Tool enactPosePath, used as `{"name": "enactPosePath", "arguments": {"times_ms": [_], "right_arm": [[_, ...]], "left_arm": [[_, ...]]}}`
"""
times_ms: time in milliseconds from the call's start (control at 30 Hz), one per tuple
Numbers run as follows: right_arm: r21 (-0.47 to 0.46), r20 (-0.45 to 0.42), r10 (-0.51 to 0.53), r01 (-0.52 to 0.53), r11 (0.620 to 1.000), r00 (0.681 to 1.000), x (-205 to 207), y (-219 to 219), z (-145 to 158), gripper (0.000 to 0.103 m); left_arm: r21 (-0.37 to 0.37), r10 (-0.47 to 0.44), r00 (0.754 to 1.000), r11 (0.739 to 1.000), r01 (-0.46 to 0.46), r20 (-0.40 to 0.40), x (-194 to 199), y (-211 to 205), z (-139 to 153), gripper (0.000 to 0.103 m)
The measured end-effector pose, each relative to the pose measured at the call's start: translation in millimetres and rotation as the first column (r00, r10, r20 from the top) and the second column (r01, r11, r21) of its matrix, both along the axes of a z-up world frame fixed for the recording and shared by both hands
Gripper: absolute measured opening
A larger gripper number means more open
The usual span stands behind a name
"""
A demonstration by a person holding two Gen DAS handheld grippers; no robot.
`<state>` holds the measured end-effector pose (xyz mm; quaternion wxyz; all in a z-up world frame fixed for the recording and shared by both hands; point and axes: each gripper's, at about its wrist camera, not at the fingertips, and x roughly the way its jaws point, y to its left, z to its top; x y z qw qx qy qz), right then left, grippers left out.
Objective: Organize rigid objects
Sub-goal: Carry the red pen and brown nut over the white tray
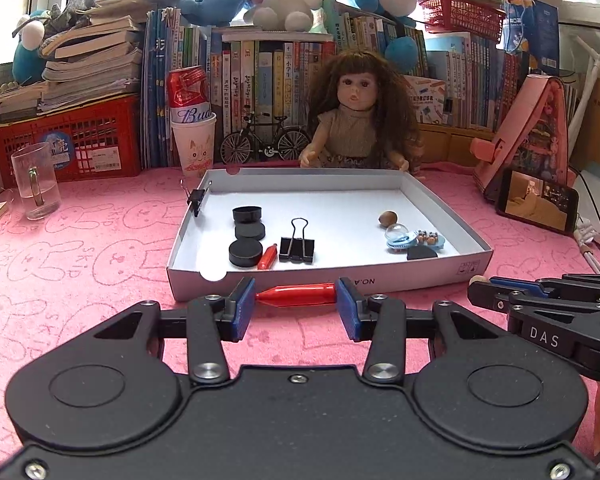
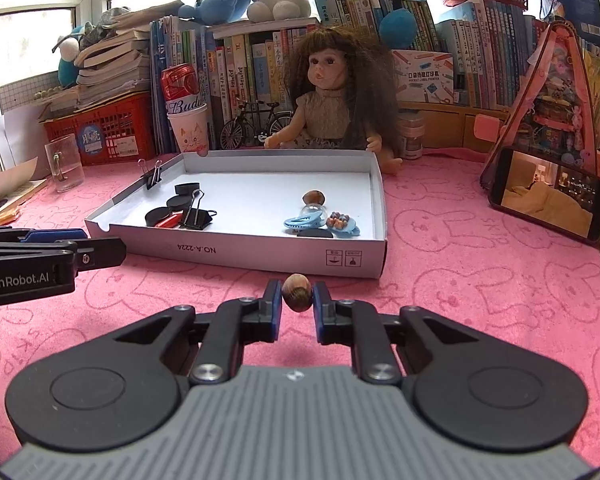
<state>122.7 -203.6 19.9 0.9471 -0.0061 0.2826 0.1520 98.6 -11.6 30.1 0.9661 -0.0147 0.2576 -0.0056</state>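
A red tube [image 1: 296, 295] is clamped endwise by the left gripper [image 1: 296, 304]; a nut [image 2: 297, 291] is pinched by the right gripper [image 2: 297, 300]. Both are judged mid-carry; next, each must be lifted over the box [image 1: 400, 280] wall and released.

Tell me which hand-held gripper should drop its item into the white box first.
Probably left. The left hand-held gripper holds the red tube right at the white box front wall. The right hand-held gripper, shut on the nut, looks farther back.
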Motion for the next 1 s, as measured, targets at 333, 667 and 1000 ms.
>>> {"name": "enactPosePath", "arguments": {"times_ms": [333,667,1000], "right_arm": [[0.019,-0.005,-0.012,0.012,1.0,1.0,33,7,8,0.021],[0.006,-0.009,-0.025,0.025,1.0,1.0,59,17,10,0.021],[-0.017,-0.016,-0.025,0.025,1.0,1.0,80,26,11,0.021]], "left_arm": [[-0.036,0.037,0.999,0.999,-0.036,0.026,39,23,9,0.042],[-0.049,0.015,0.998,0.999,-0.012,0.053,64,27,8,0.042],[-0.068,0.009,0.999,0.998,-0.006,0.036,97,28,5,0.042]]}}
